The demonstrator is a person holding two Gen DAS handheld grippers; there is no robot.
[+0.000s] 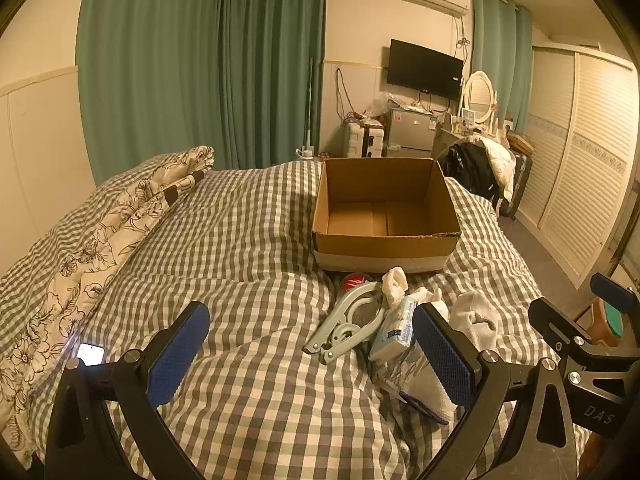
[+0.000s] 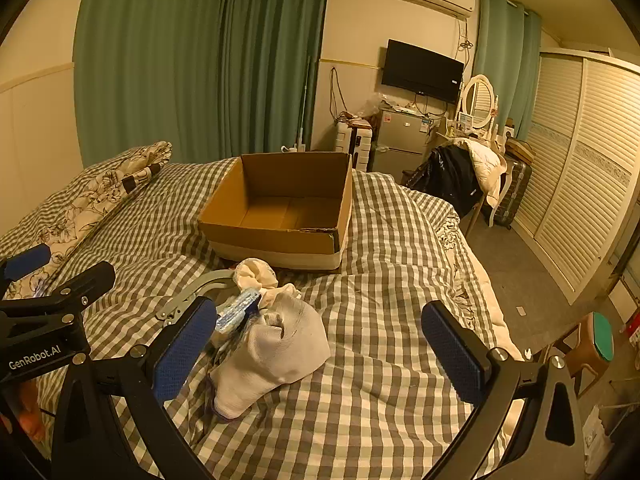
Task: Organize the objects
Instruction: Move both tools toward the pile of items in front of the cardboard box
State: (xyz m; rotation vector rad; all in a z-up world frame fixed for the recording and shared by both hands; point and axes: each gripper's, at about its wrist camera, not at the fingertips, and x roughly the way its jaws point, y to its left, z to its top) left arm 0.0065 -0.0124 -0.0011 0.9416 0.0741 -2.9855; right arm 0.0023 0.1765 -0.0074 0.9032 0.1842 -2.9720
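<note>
An open, empty cardboard box (image 1: 386, 236) (image 2: 280, 232) sits on the checkered bed. In front of it lies a small pile: a grey folding hanger (image 1: 348, 324) (image 2: 192, 292), a red item (image 1: 354, 280), a cream cloth (image 1: 394, 282) (image 2: 256, 274), a tissue pack (image 1: 394, 328) (image 2: 236, 310) and a white sock (image 1: 476, 320) (image 2: 276, 354). My left gripper (image 1: 316, 354) is open above the bed, the pile by its right finger. My right gripper (image 2: 320, 344) is open, with the sock between its fingers near the left one.
A floral pillow (image 1: 100, 248) lies along the bed's left side and a lit phone (image 1: 90, 354) beside it. Green curtains, a wall TV, a fridge and a chair with clothes (image 2: 460, 176) stand beyond the bed. A louvred wardrobe (image 2: 580, 160) lines the right wall.
</note>
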